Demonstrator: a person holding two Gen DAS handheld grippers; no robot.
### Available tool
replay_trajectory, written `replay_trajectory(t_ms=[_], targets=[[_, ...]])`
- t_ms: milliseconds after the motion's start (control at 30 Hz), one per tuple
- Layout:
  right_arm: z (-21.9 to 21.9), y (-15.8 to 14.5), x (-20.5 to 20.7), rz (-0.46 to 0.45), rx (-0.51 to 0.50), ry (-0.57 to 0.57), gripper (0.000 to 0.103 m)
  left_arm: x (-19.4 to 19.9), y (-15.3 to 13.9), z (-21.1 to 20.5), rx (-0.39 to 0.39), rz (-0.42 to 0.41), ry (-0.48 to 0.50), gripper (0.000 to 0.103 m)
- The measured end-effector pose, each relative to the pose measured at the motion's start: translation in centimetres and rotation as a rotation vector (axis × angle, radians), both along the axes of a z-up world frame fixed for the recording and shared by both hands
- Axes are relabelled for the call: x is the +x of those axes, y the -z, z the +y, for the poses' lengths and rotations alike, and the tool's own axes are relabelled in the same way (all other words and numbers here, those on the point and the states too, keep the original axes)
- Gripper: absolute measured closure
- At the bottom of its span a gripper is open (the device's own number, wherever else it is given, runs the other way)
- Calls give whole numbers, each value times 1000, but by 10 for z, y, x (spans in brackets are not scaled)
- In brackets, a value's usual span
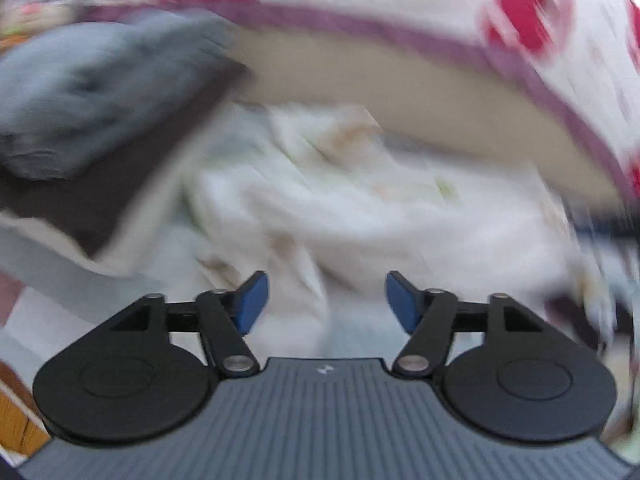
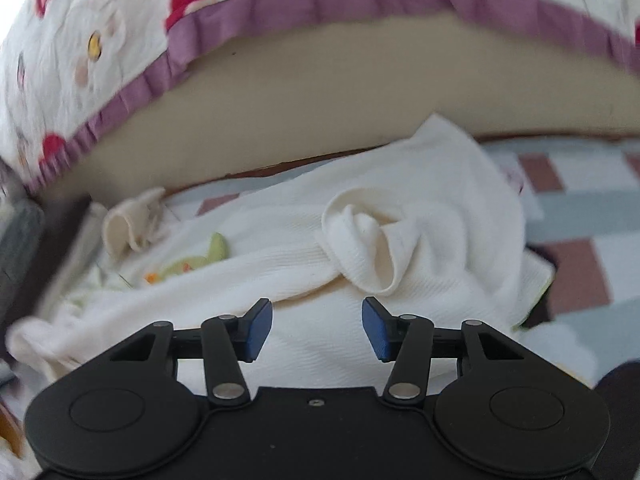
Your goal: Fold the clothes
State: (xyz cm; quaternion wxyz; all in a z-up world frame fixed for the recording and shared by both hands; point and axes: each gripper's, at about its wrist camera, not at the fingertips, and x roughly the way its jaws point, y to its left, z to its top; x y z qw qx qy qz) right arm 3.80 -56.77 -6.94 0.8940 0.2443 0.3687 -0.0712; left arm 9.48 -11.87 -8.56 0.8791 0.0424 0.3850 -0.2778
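Right gripper (image 2: 317, 328): your blue-padded jaws stand wide apart and hold nothing; they hover just above the near part of the cream-white ribbed knit garment (image 2: 440, 208). Left gripper (image 1: 327, 300): jaws likewise spread wide and empty, over the same pale cloth (image 1: 320, 200), though that view is heavily blurred and contact cannot be judged.

The garment lies crumpled on a bedcover checked in grey, white and dull red (image 2: 580, 216), its far edge close to the tan side of a mattress (image 2: 320, 92). A rolled cuff or sleeve opening (image 2: 368, 240) stands up just beyond the right jaws; a small green and orange appliqué (image 2: 200, 260) shows to the left, with a second curled cuff (image 2: 132, 224) further left.

Handling, as a judgement: the knit looks light, soft and limp, neither slippery nor fragile. It will sag and bunch when lifted, so take it at a hem or cuff, where the doubled fabric gives your pads something to bite.

Beyond: a floral quilt edged with a purple ruffle (image 2: 280, 4) overhangs the mattress, and a grey-blue cloth bundle (image 1: 100, 92) sits far left.
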Motion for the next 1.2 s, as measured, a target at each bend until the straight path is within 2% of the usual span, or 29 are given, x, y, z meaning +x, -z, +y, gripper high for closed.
replay_trajectory(t_ms=[67, 133, 233, 333, 367, 400, 433, 467, 533, 600, 700, 767, 833, 933, 1100, 1200], targets=[[2, 3, 5, 1, 16, -34, 48, -5, 14, -18, 140, -42, 13, 34], [8, 5, 10, 17, 23, -56, 48, -3, 30, -27, 221, -46, 7, 34], [17, 8, 12, 26, 45, -72, 48, 9, 51, -30, 274, -7, -40, 32], [23, 6, 7, 42, 14, -120, 48, 13, 57, -32, 304, -32, -64, 33], [25, 3, 4, 45, -15, -138, 48, 13, 56, -32, 305, -53, -59, 39], [26, 0, 0, 48, -47, -153, 48, 12, 54, -34, 322, -74, -49, 75], [26, -3, -3, 47, -76, -165, 48, 11, 52, -39, 366, -99, -42, 99], [25, -6, -7, 45, -104, -175, 48, 10, 49, -42, 410, -135, -42, 99], [22, -13, -17, 17, -169, -155, 48, 0, 31, -48, 491, -269, -81, 99], [17, -19, -29, -22, -218, -112, 47, -13, -4, -37, 456, -361, -140, 99], [5, -21, -40, -46, -179, -78, 48, -38, -61, -7, 336, -486, -242, 99], [1, -22, -44, -47, -148, -69, 48, -52, -86, 12, 296, -574, -311, 99], [4, -24, -46, -56, -136, -80, 48, -63, -102, 31, 255, -622, -380, 99], [13, -26, -48, -74, -131, -109, 47, -76, -105, 56, 217, -616, -435, 99], [35, -17, -62, -86, -79, -148, 45, -99, -87, 76, 178, -529, -492, 99], [49, -10, -61, -65, -110, -204, 45, -109, -73, 80, 228, -485, -514, 99]])
